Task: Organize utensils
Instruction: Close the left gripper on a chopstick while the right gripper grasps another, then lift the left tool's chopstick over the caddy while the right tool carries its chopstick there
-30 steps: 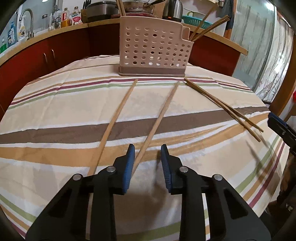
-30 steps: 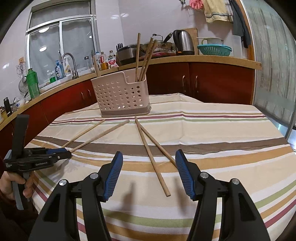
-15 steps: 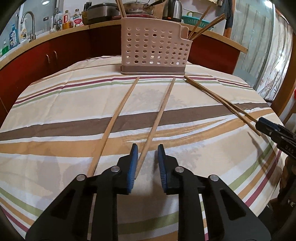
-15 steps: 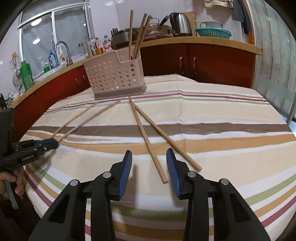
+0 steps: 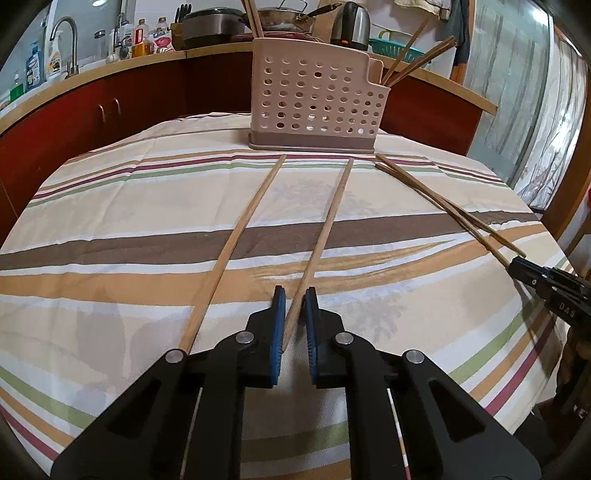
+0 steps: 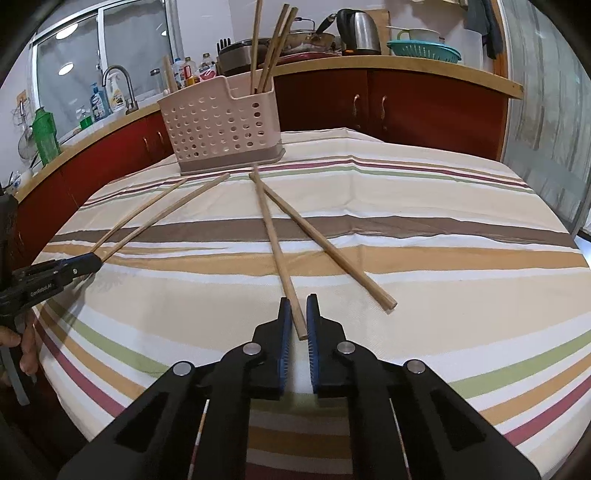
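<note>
A pink perforated utensil holder (image 5: 314, 107) stands at the far side of the striped tablecloth (image 5: 110, 236) with several chopsticks upright in it; it also shows in the right wrist view (image 6: 221, 129). Several long wooden chopsticks lie on the cloth. My left gripper (image 5: 294, 295) is nearly shut around the near end of one chopstick (image 5: 325, 229); a second chopstick (image 5: 236, 240) lies to its left. My right gripper (image 6: 296, 302) is nearly shut around the near end of another chopstick (image 6: 273, 236); its neighbour (image 6: 325, 243) lies to the right.
The table edge falls off close in front of both grippers. A red cabinet with a wooden counter (image 6: 406, 70) curves behind the table, carrying a kettle (image 6: 360, 31), a teal colander (image 6: 424, 50), bottles and a sink tap (image 6: 118, 85).
Both grippers have narrowed from wide open to nearly shut. Each has moved forward and down so that a chopstick end now lies between its pads.
</note>
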Motion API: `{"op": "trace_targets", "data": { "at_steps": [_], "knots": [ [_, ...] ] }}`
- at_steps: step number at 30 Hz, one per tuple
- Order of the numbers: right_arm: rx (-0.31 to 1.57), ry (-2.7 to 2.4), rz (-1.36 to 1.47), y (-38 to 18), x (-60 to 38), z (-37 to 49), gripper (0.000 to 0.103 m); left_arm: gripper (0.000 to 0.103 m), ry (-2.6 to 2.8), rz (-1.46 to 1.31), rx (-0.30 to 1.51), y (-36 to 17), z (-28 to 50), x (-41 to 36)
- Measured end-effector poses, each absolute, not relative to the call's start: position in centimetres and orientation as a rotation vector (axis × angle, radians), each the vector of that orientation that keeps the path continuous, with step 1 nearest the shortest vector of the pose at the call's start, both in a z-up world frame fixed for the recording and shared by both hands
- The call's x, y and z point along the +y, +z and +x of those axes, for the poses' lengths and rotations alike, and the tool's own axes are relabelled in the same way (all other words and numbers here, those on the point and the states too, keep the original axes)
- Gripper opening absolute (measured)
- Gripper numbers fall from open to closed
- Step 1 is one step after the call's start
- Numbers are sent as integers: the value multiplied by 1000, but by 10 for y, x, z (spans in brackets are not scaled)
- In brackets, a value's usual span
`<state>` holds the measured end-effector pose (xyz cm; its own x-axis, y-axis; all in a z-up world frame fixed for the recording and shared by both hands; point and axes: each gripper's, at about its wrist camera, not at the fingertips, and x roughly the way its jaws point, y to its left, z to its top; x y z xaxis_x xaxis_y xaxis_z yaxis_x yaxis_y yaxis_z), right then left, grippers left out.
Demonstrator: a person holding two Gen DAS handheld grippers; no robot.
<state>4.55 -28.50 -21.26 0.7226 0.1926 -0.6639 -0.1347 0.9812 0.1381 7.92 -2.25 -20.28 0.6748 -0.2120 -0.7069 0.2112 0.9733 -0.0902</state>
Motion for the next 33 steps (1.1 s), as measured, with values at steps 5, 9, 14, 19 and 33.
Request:
{"op": "trace_targets", "data": {
  "at_steps": [5,9,14,19,33],
  "knots": [
    [709,204,68,-202,-277,37,7,8,-244,-4,788,-202,75,-23],
    [647,214,47,-180,-272,27,7,7,-249,-11,757,-193,67,-22],
    [567,223,43,-152,-270,16,7,7,-253,-9,697,-174,56,-21],
    [502,229,39,-129,-269,7,7,7,-255,-17,633,-151,45,-19],
    [390,248,50,-89,-270,13,7,7,-265,-27,461,-84,32,-19]
  ]
}}
